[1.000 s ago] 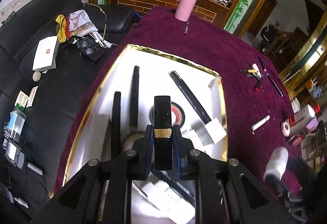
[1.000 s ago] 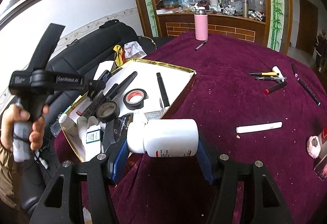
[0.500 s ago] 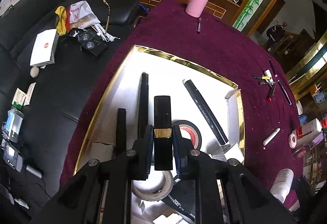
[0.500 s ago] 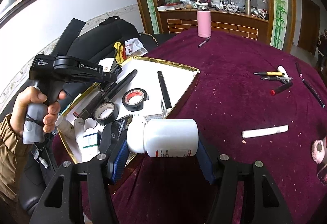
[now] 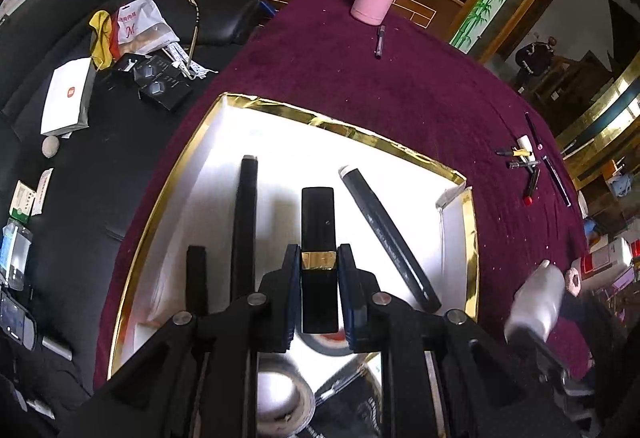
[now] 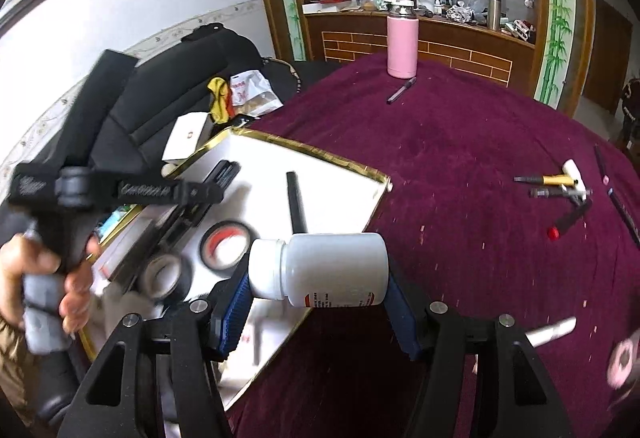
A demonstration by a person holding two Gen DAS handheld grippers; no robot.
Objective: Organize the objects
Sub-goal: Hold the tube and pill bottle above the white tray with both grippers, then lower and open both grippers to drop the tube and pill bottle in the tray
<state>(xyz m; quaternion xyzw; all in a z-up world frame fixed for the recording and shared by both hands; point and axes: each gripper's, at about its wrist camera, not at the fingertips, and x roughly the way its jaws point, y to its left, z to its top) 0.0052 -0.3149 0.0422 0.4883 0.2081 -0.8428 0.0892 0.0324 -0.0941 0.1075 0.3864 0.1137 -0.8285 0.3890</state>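
My left gripper (image 5: 319,258) is shut on a black rectangular tube with a gold band (image 5: 318,234), held above the white inside of a gold-rimmed box (image 5: 404,148). Black pens (image 5: 386,234) and tape rolls (image 6: 224,244) lie in that box. My right gripper (image 6: 318,274) is shut on a white pill bottle (image 6: 332,268), held sideways over the box's near right corner; the bottle also shows blurred in the left wrist view (image 5: 536,298). A hand (image 6: 36,278) holds the left gripper's handle (image 6: 116,190) at the left of the right wrist view.
The box sits on a maroon tablecloth (image 6: 460,166). A pink flask (image 6: 402,42) and a pen (image 6: 401,90) stand at the far edge. Several pens and markers (image 6: 560,190) lie at the right, a white stick (image 6: 554,330) nearer. A black sofa (image 5: 72,174) with clutter runs along the left.
Both grippers have moved forward over the box, each keeping its object. The tape rolls now lie under and behind the left gripper, and the white bottle has come over the box's corner.
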